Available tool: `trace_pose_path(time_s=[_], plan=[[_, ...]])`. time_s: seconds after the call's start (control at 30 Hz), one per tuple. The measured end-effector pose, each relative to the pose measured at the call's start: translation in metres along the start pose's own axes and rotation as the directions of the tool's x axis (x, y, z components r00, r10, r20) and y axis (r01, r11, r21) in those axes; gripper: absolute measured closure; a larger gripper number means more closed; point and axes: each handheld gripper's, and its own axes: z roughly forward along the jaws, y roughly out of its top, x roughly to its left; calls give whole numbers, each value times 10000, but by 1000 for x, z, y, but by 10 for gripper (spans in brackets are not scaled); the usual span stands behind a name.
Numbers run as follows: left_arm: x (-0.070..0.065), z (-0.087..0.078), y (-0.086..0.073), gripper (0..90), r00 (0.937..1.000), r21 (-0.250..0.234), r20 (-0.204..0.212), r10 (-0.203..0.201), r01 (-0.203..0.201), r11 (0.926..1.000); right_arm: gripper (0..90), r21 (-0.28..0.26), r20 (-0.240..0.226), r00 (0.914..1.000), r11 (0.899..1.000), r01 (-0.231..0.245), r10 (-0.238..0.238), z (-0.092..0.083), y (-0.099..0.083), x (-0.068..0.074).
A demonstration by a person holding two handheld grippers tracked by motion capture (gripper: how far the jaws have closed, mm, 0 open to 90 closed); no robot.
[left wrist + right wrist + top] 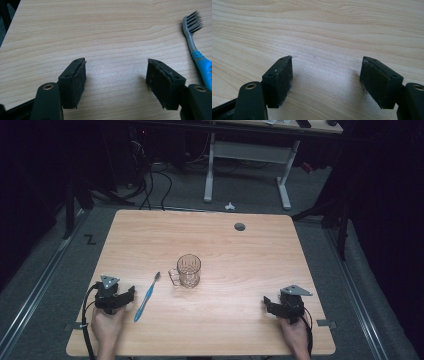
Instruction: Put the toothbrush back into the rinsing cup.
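One blue toothbrush [147, 296] lower left of centre, one clear glass mug [188, 270] at centre, two grippers along the bottom edge, one wooden table [250, 255].

blue toothbrush [146, 298] lying flat on table [240, 255]

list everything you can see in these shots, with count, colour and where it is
toothbrush: 1, blue handle with grey neck and dark bristles, lying flat on the table just right of the left tool, head pointing away from the person
glass mug: 1, clear, upright near the table's middle, handle toward the left
table: 1, light wood, with a grey round cap near its far edge
desk frame: 1, white legs, on the floor beyond the table
left tool: 1, black, near left corner, jaws open on nothing
right tool: 1, black, near right corner, jaws open on nothing
hands: 2, at the near edge, one holding each tool
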Motion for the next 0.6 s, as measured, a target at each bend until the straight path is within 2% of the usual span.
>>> trace_pose_path(time_s=[0.5,0.6], plan=[[-3,1,1,322,10000,25,-41,-40,40,10000,266,15,12,10000,10000,-46,46,-1,0,1],[-3,1,1,296,10000,53,-17,-15,15,10000,266,12,-16,10000,10000,-15,15,-1,-1,0]])
